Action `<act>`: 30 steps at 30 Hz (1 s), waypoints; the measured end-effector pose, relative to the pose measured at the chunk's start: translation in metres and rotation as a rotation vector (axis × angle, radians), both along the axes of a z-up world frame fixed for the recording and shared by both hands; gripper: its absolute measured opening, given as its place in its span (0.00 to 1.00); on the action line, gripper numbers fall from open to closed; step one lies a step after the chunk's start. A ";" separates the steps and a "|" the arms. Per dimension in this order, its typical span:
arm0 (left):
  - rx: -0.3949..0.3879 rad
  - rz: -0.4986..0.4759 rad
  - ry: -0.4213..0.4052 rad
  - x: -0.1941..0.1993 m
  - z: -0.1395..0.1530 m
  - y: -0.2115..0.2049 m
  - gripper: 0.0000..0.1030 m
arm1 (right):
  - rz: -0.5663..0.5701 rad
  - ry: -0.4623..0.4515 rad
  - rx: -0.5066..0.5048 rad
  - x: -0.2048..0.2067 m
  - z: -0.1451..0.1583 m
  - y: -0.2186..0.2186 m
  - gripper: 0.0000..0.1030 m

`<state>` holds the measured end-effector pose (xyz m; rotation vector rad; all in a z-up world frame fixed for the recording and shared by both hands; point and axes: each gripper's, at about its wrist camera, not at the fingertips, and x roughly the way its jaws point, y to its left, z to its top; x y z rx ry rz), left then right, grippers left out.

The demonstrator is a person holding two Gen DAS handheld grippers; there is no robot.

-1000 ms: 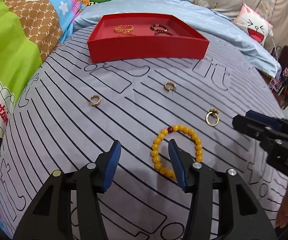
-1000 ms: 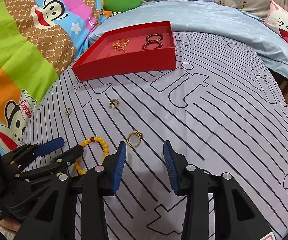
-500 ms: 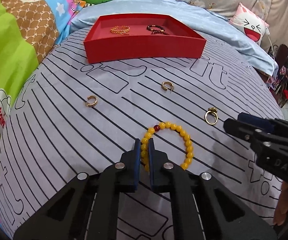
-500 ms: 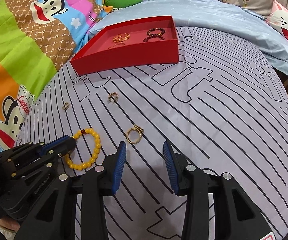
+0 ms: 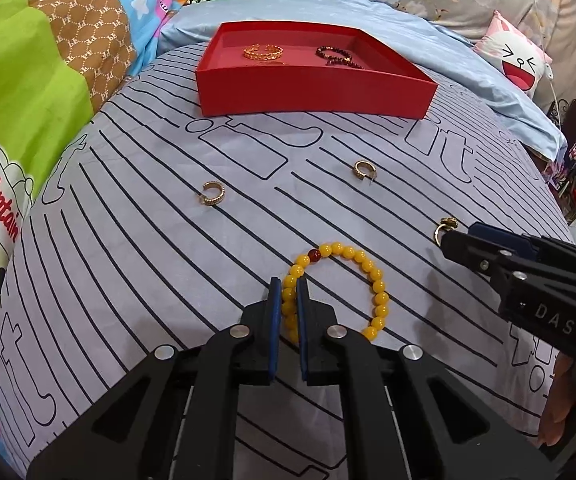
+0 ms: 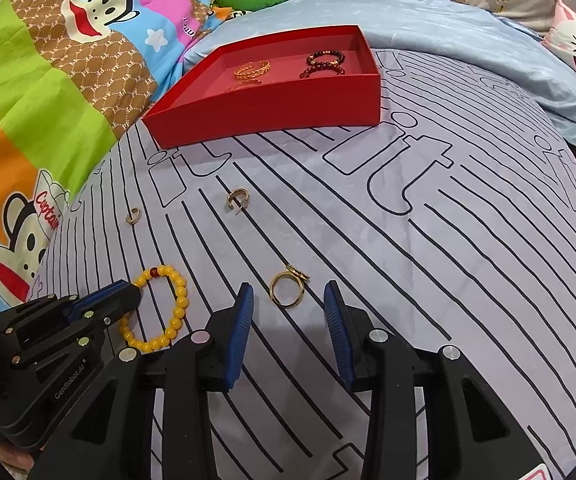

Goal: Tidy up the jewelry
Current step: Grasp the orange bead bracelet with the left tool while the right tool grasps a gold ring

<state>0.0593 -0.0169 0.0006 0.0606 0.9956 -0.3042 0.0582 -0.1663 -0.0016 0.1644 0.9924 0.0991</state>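
Presently, the left gripper is clamped on the near-left arc of the yellow bead bracelet, its blue pads pressing the beads from both sides while the rest of the loop lies flat on the striped grey bedspread, towards its near edge. The right gripper has its jaws apart, having just narrowed a little; the gold ring lies on the bedspread in the gap ahead of them, and neither pad touches it. In the left wrist view the right gripper's tip comes in from the right and covers part of that ring.

Two gold hoop earrings remain on the cloth: one towards the left edge, the other nearer the middle, well apart from each other and from the bracelet.

The red tray sits at the far side of the bedspread. It holds a gold bangle on the left and a dark red bead bracelet on the right.

A cartoon-print quilt borders the bedspread on the left; a pale blue sheet lies beyond the tray.
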 end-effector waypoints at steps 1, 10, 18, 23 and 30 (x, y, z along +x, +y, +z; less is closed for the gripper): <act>0.000 -0.001 0.000 0.000 0.000 -0.001 0.07 | 0.000 0.000 -0.003 0.001 -0.001 0.001 0.34; 0.003 -0.005 -0.002 -0.001 -0.001 -0.003 0.07 | 0.008 -0.018 -0.067 0.006 -0.006 0.010 0.21; 0.004 -0.008 -0.001 0.000 -0.002 -0.003 0.07 | 0.006 -0.026 -0.078 0.006 -0.005 0.008 0.13; -0.009 -0.014 0.007 0.001 -0.001 -0.004 0.07 | 0.012 -0.028 -0.070 0.005 -0.002 0.007 0.04; -0.027 -0.021 0.004 -0.001 0.005 -0.005 0.07 | 0.007 -0.026 -0.050 0.004 0.000 0.004 0.03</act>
